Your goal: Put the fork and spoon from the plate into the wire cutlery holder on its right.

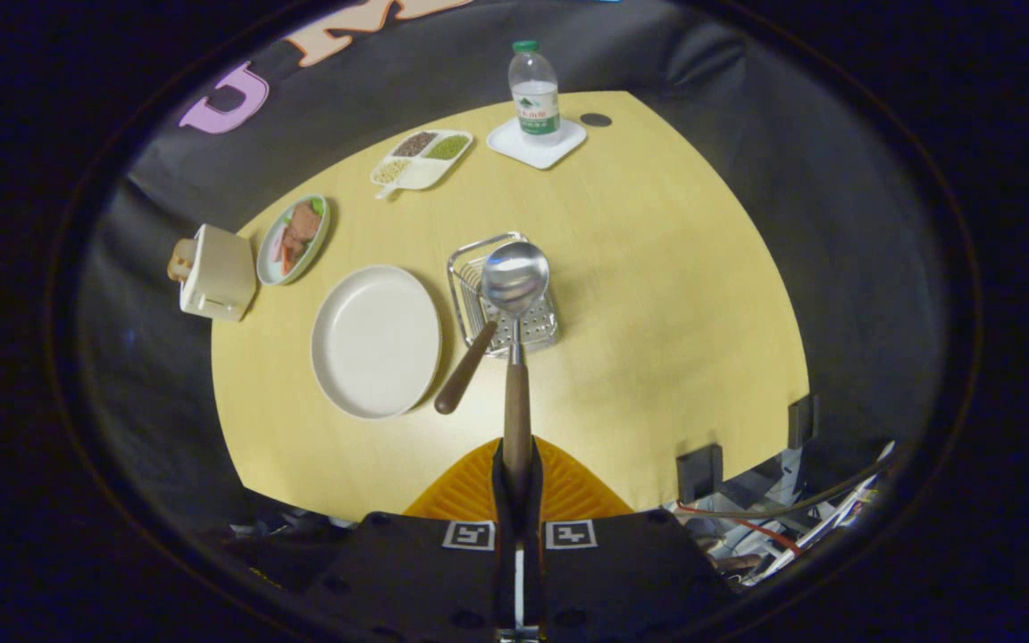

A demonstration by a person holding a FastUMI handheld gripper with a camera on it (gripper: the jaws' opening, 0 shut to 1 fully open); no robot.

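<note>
My gripper (516,473) is shut on the wooden handle of the spoon (514,295), which points straight ahead of the fingers. The spoon's shiny bowl hovers over the wire cutlery holder (470,263) on the yellow table. A fork (465,368) stands slanted in the holder, its wooden handle leaning out toward the plate and its tines hidden inside. The round white plate (376,341) lies bare just left of the holder.
Beyond the plate are a toaster (215,272), a dish of food (294,239), a divided tray of grains (421,158) and a water bottle (535,94) on a white coaster (559,147). Two black clamps (699,471) grip the table's near right edge, with cables below.
</note>
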